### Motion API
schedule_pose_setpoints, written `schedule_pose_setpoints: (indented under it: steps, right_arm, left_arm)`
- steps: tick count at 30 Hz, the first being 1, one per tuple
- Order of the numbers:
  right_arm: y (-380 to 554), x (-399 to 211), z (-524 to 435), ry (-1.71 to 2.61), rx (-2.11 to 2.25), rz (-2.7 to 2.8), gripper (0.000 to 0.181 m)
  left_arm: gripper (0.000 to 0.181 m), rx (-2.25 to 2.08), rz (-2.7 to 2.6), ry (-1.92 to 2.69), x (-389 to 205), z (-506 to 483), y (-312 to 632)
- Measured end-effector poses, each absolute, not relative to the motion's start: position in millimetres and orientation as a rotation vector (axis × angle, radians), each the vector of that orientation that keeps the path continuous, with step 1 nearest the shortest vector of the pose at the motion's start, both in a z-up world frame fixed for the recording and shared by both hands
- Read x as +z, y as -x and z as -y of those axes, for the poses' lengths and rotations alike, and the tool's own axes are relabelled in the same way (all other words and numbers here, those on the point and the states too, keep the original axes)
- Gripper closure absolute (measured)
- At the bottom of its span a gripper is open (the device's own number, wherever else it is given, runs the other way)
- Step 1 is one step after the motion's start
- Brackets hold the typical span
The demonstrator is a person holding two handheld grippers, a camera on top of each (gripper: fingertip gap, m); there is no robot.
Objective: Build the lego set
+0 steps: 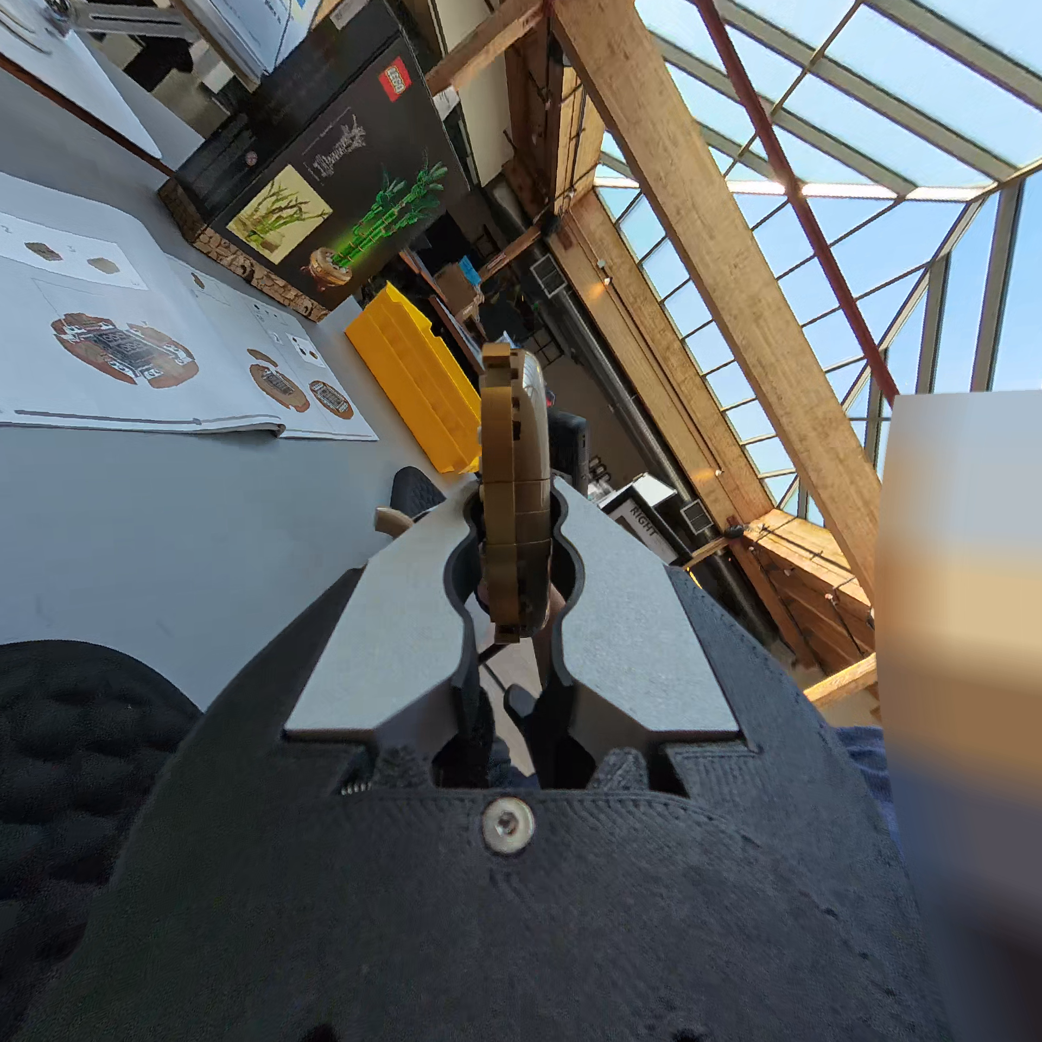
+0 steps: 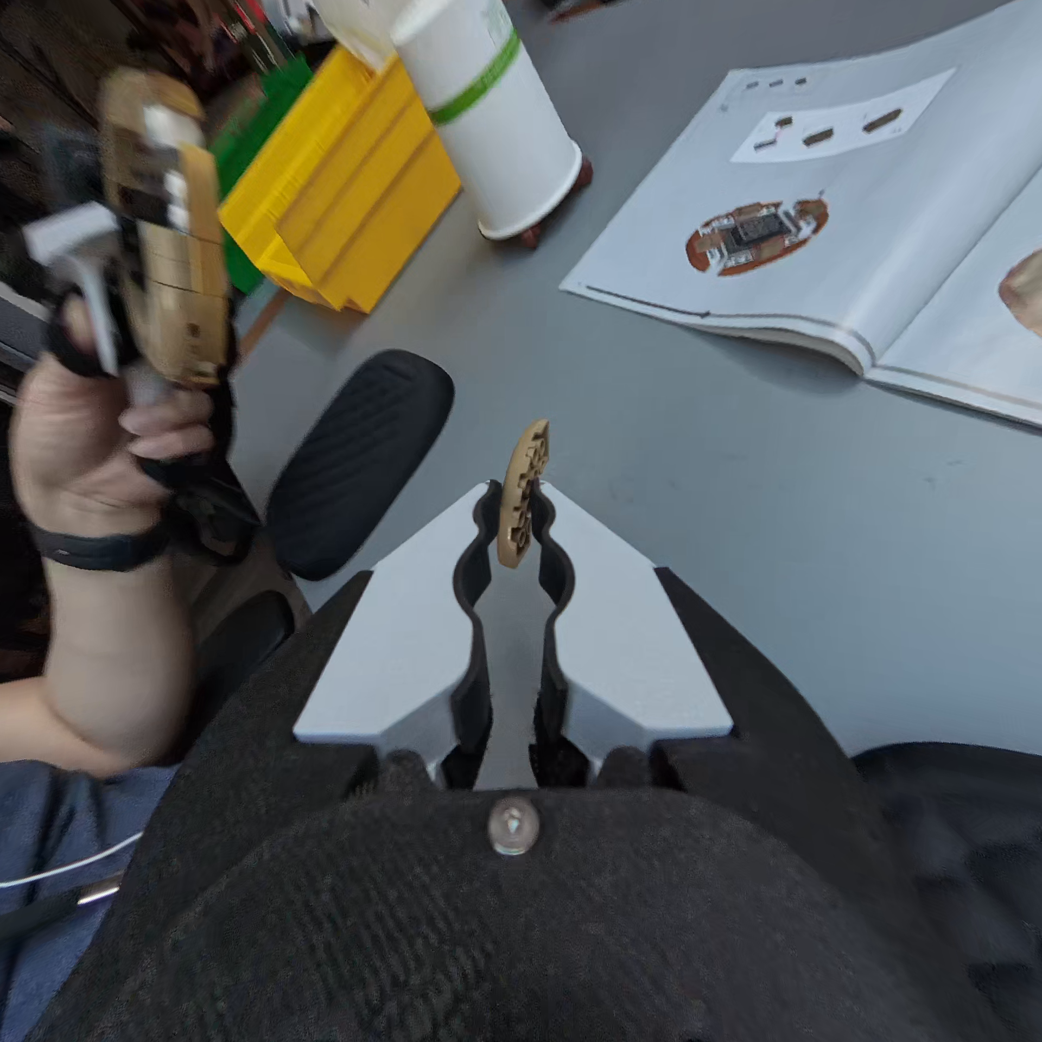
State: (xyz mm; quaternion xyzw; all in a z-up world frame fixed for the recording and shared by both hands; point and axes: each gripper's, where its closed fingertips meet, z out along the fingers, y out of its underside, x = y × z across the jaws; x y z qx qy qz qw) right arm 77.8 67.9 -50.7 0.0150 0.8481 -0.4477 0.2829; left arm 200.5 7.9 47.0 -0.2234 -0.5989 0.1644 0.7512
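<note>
Tan and dark-tan bricks make up the round base assembly [image 1: 514, 496], which is lifted off the table and held on edge in the left gripper [image 1: 516, 507]; its fingers are pressed in on the disc's two faces, clamping it. In the right wrist view the same assembly [image 2: 169, 237] shows blurred at the upper left, up in the air beyond the table's edge. The right gripper [image 2: 517, 502] pinches a small curved tan plate [image 2: 521, 496] at its tips, fingers nearly together, the piece upright over the grey table [image 2: 733, 507] near its front edge.

Judging by this, the build is early: only the pot's base exists, the curved plate is not yet attached, and the green stalks pictured on the set box [image 1: 338, 191] are nowhere begun. The open instruction booklet [image 2: 846, 225] lies toward the table's far side, with yellow bins [image 2: 344, 186] and a white cup [image 2: 496, 124] near the edge.
</note>
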Motion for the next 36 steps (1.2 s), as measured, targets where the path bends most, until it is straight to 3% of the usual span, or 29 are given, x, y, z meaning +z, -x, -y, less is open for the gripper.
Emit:
schedule_pose_setpoints:
  steps: [4, 6, 10, 19, 36]
  right_arm:
    - [-84, 74, -62, -0.075, -1.361, -1.768, 0.173]
    - [-100, 96, -50, -0.053, -1.317, -1.699, 0.173]
    - [-140, 80, -27, -0.07, -1.067, -1.635, 0.173]
    - [-128, 34, -9, -0.07, -0.97, -1.797, 0.173]
    - [-113, 51, -12, 0.101, -0.81, -1.915, 0.173]
  left_arm:
    - [0.164, 0.362, 1.229, 0.21, 35, 6, -181]
    - [0.164, 0.349, 1.22, 0.141, 26, 5, -172]
    - [0.164, 0.349, 1.275, 0.148, 11, -3, -159]
    - [0.164, 0.29, 1.273, 0.192, 10, -7, -157]
    - [0.163, 0.313, 1.272, 0.279, 15, -17, -151]
